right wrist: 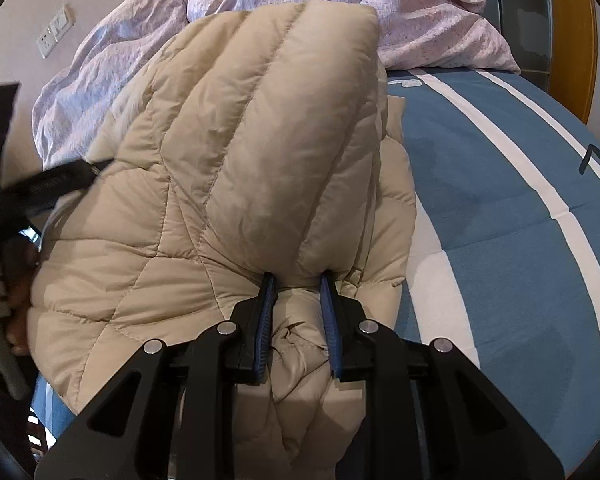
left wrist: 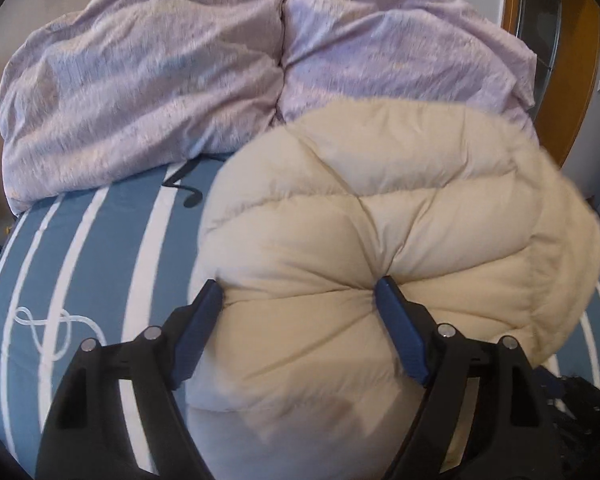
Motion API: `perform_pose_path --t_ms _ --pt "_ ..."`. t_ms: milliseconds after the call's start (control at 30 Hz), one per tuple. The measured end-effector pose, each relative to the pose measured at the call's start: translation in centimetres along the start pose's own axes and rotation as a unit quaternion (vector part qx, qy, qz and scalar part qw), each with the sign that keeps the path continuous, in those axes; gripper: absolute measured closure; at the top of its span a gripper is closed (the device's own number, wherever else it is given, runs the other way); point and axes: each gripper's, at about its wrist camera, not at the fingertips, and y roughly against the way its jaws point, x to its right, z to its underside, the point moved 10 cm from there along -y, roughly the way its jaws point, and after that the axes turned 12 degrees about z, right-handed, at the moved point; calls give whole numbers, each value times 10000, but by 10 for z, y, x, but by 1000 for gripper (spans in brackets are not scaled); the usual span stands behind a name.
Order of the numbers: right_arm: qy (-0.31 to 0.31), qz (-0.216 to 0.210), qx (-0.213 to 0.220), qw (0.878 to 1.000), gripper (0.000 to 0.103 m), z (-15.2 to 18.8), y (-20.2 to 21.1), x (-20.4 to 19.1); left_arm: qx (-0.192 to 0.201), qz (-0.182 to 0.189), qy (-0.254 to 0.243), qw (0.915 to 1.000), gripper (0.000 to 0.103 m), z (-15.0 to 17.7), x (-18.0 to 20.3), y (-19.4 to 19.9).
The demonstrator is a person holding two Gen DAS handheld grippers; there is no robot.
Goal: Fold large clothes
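A cream quilted down jacket (left wrist: 380, 208) lies bunched on the blue, white-striped bed sheet (left wrist: 80, 260). Its furry trim (left wrist: 564, 240) hangs at the right edge. My left gripper (left wrist: 300, 286) straddles a thick puffed part of the jacket with its jaws wide. Both blue pads touch the fabric, and creases run out from the right fingertip (left wrist: 386, 286). In the right wrist view the jacket (right wrist: 240, 140) stretches away from me, and my right gripper (right wrist: 298, 276) is shut narrowly on a pinched fold of it. The left gripper's black frame (right wrist: 40, 188) shows blurred at the jacket's left side.
A crumpled lilac duvet (left wrist: 160, 72) fills the head of the bed, seen also in the right wrist view as the duvet (right wrist: 380, 8). A wall socket (right wrist: 54, 36) is on the beige wall. Wooden furniture (left wrist: 572, 80) stands to the right. Bare sheet (right wrist: 500, 200) lies right of the jacket.
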Motion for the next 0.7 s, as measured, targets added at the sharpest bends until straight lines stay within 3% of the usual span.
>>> perform_pose_path --t_ms 167,400,700 --pt "46 49 30 10000 80 -1 -1 1 46 -130 -55 9999 18 4 -3 -10" --pt "58 121 97 9999 80 0 0 -1 111 84 188 9997 12 10 -14 -19" --pt "65 152 118 9998 80 1 -1 -2 129 45 149 9998 11 13 -14 -22"
